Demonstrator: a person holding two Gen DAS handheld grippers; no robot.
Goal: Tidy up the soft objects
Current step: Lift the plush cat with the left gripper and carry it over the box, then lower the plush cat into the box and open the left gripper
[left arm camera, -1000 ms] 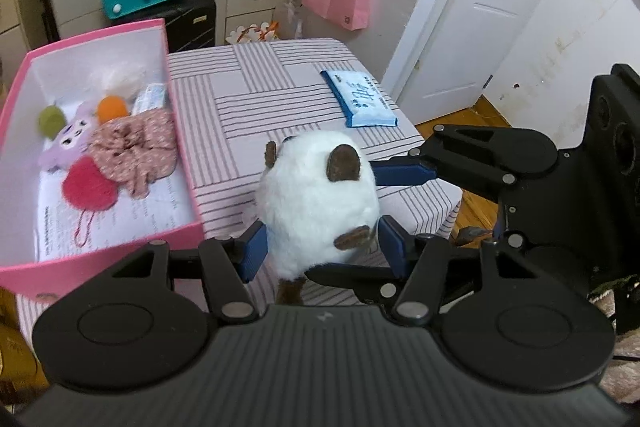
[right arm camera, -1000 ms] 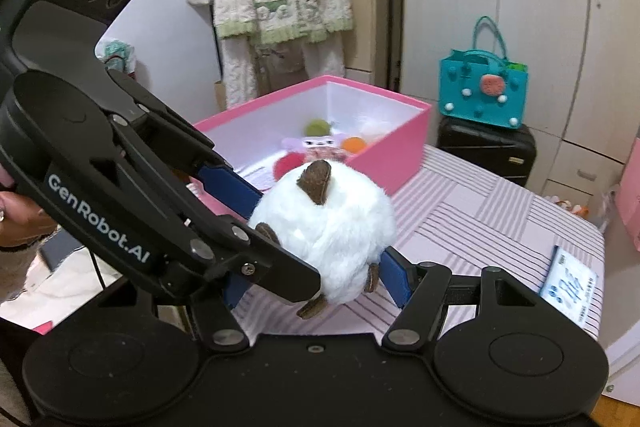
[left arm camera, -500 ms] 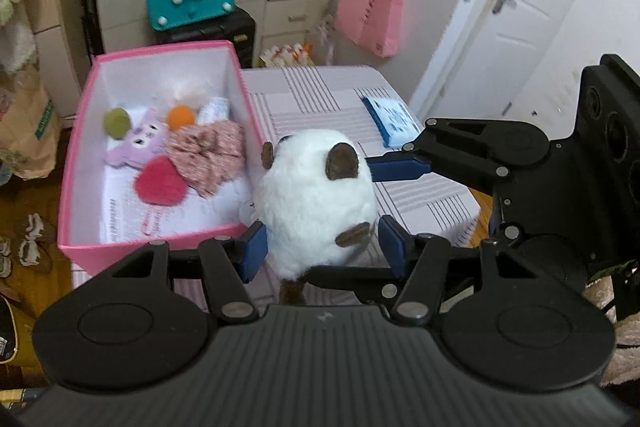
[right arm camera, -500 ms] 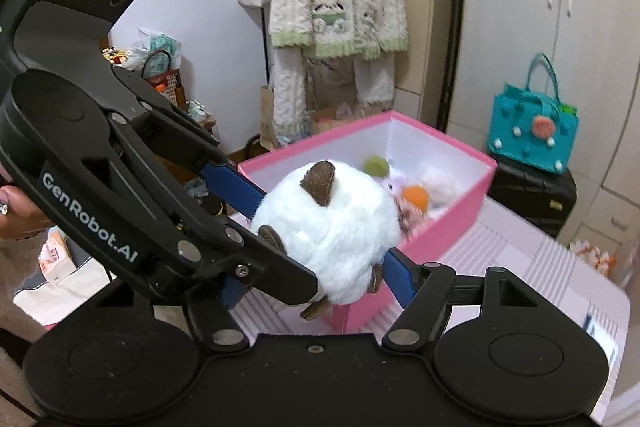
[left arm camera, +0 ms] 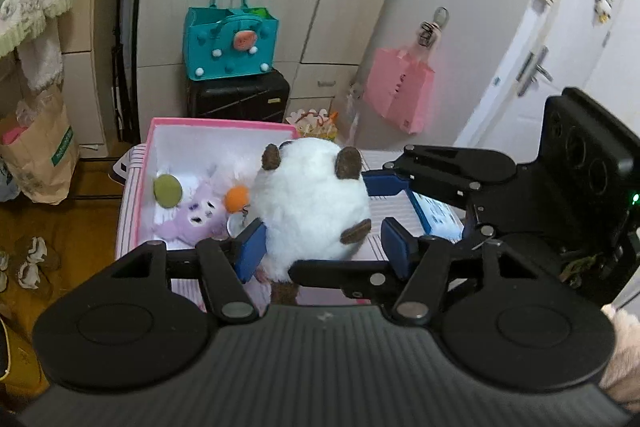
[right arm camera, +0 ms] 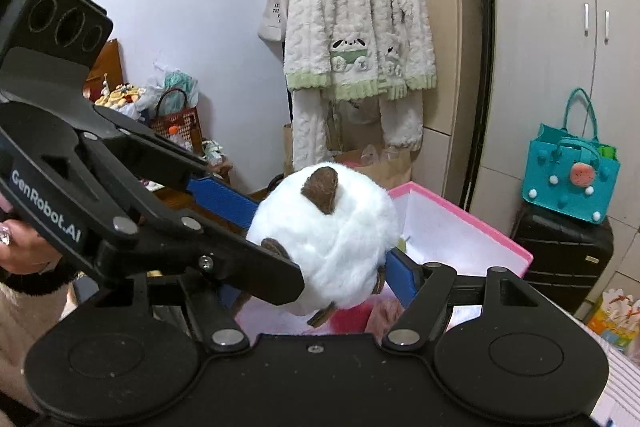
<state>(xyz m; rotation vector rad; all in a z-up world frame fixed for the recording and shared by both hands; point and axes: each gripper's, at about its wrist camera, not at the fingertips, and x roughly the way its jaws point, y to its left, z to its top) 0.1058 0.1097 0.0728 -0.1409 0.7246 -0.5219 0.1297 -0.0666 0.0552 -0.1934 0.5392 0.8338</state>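
Observation:
A white fluffy plush (left arm camera: 312,203) with brown ears hangs in the air, gripped by both grippers, which cross at it. My left gripper (left arm camera: 324,243) is shut on its sides and its jaws are opening slightly. One blue pad touches the fur and the other looks a little apart from it. My right gripper (right arm camera: 320,279) is shut on the plush (right arm camera: 332,243), and its fingers (left arm camera: 440,167) reach in from the right. The plush hovers over the pink box (left arm camera: 216,123), which holds a purple plush (left arm camera: 196,215), a green pom (left arm camera: 168,189) and an orange pom (left arm camera: 237,198).
The pink box (right arm camera: 460,211) sits on a striped table (left arm camera: 390,205) next to a blue tissue pack (left arm camera: 438,219). Behind it stand a teal bag (left arm camera: 230,47) on a black suitcase (left arm camera: 240,95) and a hanging pink bag (left arm camera: 400,91). A cardigan (right arm camera: 356,15) hangs on a rack.
Both grippers have carried the white plush leftwards and up, from over the striped table to over the pink box. Both grips still hold it.

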